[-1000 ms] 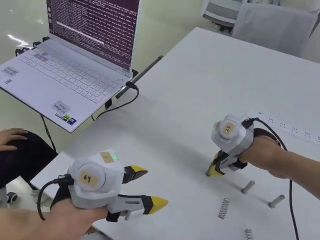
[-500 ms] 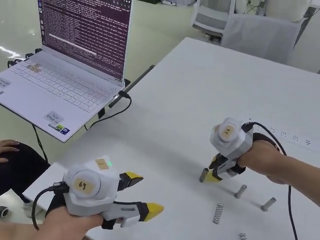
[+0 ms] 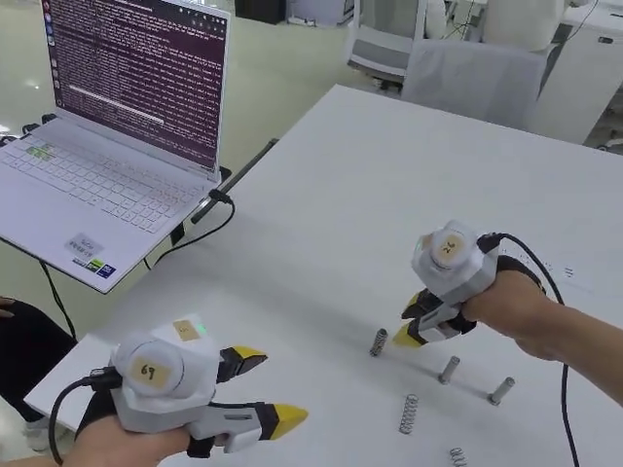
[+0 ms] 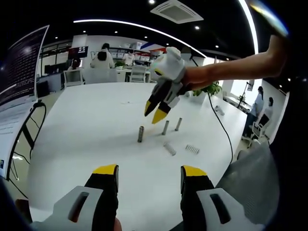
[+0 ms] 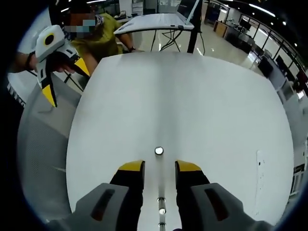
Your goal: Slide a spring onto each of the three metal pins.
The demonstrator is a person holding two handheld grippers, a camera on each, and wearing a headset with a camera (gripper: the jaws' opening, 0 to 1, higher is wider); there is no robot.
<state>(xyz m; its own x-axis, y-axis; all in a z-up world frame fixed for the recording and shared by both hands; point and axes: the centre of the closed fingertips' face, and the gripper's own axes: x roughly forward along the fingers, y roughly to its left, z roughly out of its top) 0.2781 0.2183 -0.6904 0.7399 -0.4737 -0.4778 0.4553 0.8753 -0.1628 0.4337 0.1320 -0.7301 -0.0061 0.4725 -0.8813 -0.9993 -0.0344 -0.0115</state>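
Three metal pins stand in a row on the white table. The leftmost pin wears a spring around it. The other two pins are bare. My right gripper hovers just right of and above the sprung pin, jaws slightly apart and holding nothing. From above, the right gripper view has the pin top just ahead of my right gripper. Two loose springs lie near the table's front. My left gripper is open and empty at the front left.
An open laptop sits on a stand left of the table, its cable hanging by the table edge. Chairs stand beyond the far edge. In the left gripper view, the sprung pin stands ahead of my left gripper.
My right gripper has lifted up and away from the leftmost pin, and the spring stays on that pin. The head camera has shifted. My left gripper holds its place.
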